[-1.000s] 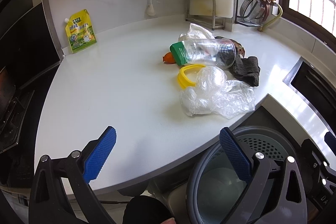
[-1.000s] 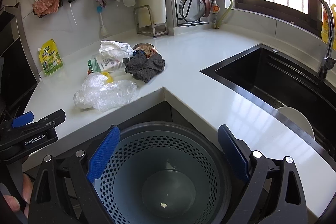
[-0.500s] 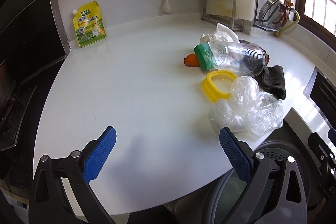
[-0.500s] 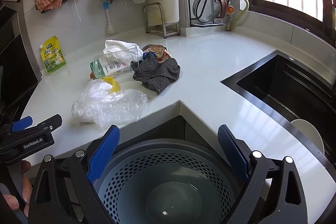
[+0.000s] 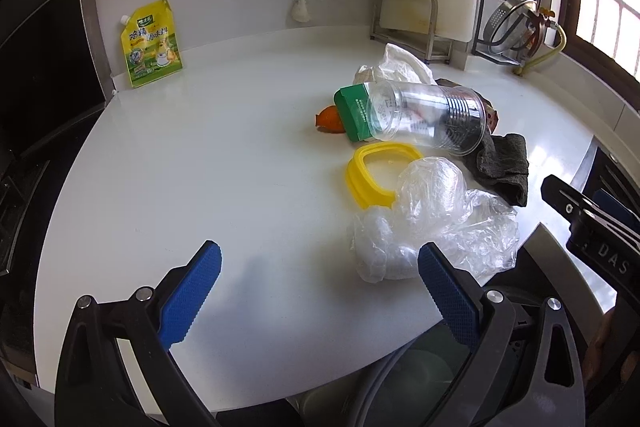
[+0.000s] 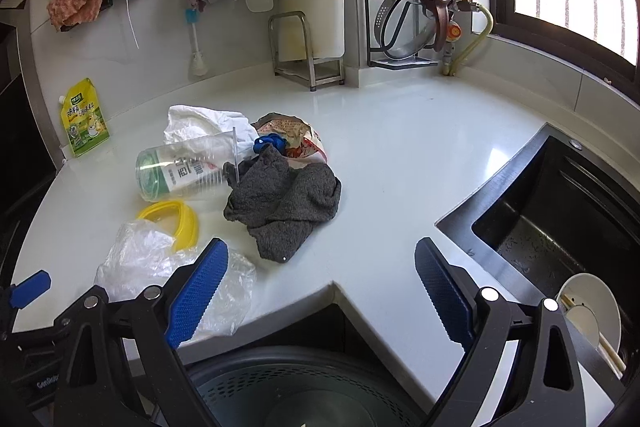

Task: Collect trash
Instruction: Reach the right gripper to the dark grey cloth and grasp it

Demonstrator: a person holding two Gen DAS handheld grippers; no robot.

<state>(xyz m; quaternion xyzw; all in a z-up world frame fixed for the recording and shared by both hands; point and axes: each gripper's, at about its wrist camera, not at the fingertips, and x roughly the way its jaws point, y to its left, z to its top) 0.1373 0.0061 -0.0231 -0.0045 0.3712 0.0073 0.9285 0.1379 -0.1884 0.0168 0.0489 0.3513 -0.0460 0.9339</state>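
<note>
My left gripper (image 5: 318, 277) hangs over bare white countertop (image 5: 200, 155), jaws spread wide, nothing between them. My right gripper (image 6: 320, 277) is likewise spread and empty, poised over the counter's inner corner.

Trash heap, left wrist view, at 1 to 3 o'clock from the left gripper:
- crumpled clear plastic bag (image 5: 432, 223), nearest; its edge lies just beside the right-hand blue pad (image 5: 444, 287), contact unclear.
- yellow plastic ring (image 5: 370, 173), flat on the counter, the bag overlapping its near side.
- clear plastic cup (image 5: 424, 117) on its side, a green carton (image 5: 354, 113) at its mouth end; whether the carton sits inside the cup I cannot tell.
- orange scrap (image 5: 330, 117) just left of the carton.
- white plastic bag (image 5: 396, 67) behind the cup.
- dark grey cloth (image 6: 284, 203), bunched, touching the cup's end; in the right wrist view it sits at 11 o'clock from my right gripper.
- printed snack wrapper (image 6: 292, 131) and a blue scrap (image 6: 270, 143) behind the cloth.

Surroundings: yellow refill pouch (image 5: 152, 43) upright against the back wall at 10 o'clock, well apart from the heap. Black sink (image 6: 560, 211) at 2 o'clock in the right wrist view, a white bowl (image 6: 588, 303) inside. Grey perforated bin (image 6: 304, 387) below the counter corner, directly under my right gripper.
</note>
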